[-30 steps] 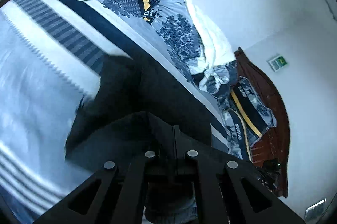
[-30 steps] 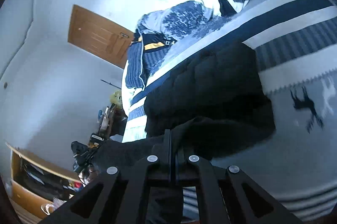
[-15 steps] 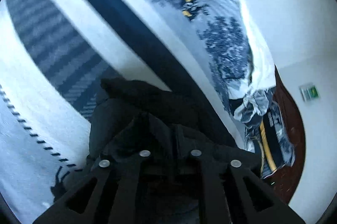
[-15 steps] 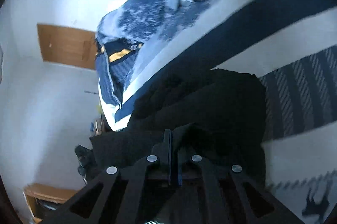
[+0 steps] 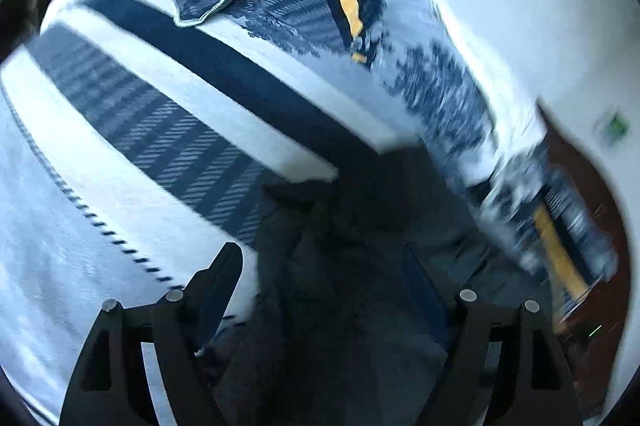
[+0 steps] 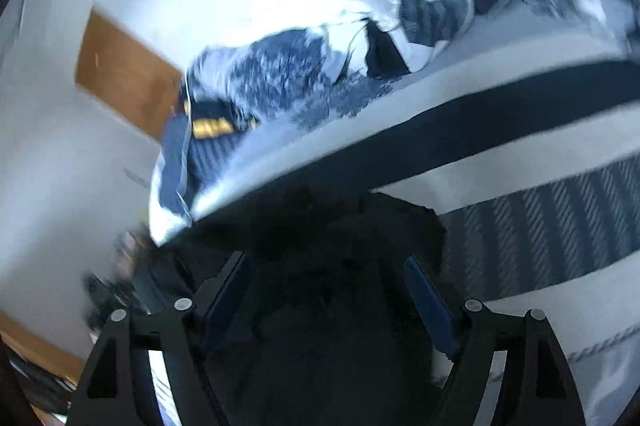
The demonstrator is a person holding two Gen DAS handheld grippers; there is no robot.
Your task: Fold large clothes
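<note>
Black garment bunched on striped bed; left gripper, right gripper jaws just opened, cloth released between them.

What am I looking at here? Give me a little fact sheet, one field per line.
place: a bed with a striped bedspread
item being folded: a black garment lying on the bed
left gripper: open, jaws just spread, garment lies between them, unclamped
right gripper: open, jaws just spread over the same black garment
also on the bed: rumpled blue and white bedding
background: brown door
</note>
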